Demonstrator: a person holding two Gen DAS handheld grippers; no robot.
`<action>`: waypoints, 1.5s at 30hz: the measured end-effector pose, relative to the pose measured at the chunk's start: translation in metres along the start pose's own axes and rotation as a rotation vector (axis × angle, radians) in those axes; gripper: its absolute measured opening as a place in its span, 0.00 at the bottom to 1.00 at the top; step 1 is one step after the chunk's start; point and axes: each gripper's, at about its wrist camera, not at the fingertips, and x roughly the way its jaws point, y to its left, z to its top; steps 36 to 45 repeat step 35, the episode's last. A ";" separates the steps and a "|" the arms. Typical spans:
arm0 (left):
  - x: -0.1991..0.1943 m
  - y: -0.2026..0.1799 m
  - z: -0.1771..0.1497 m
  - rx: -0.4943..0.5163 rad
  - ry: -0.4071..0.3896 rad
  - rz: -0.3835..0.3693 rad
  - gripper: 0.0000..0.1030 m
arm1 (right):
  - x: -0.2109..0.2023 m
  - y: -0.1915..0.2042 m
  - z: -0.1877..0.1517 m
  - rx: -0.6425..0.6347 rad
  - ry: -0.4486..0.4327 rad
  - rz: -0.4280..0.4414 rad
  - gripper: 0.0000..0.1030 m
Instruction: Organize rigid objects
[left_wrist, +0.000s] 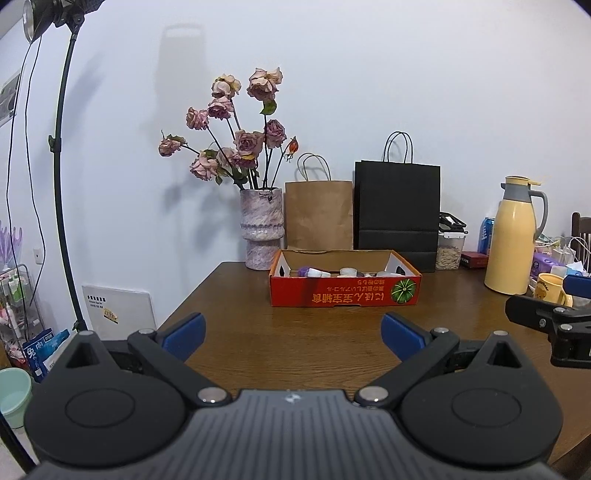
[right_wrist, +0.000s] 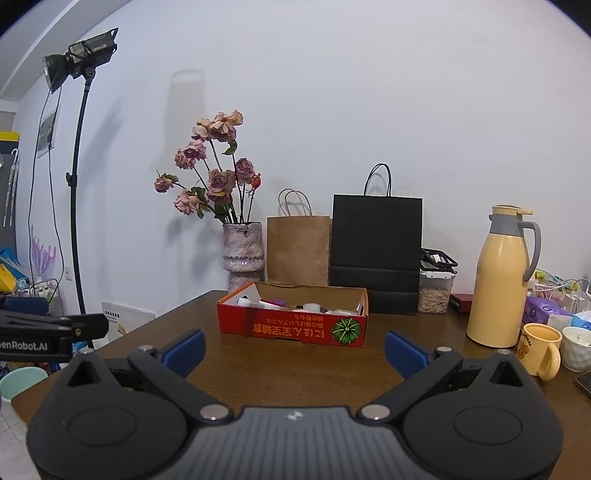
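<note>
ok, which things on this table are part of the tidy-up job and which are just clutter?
Job:
- red cardboard box with pumpkin print, holding small white and purple items
- left tool, open
- right tool, open

Lying about:
- pink ceramic vase of dried roses
- brown paper bag
- black paper bag
- yellow thermos jug
- yellow mug

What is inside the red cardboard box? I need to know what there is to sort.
Inside the red cardboard box, a purple item and several small white containers show above the rim; the front wall hides their lower parts and the floor.
</note>
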 end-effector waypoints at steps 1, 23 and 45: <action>0.000 0.000 0.000 -0.001 0.001 -0.001 1.00 | 0.001 0.000 0.000 0.000 0.000 0.000 1.00; 0.001 0.001 -0.002 -0.001 0.005 -0.002 1.00 | 0.000 0.001 -0.001 -0.003 0.003 -0.001 1.00; 0.002 0.000 -0.005 0.001 0.007 -0.011 1.00 | 0.001 0.002 -0.003 -0.005 0.007 0.000 1.00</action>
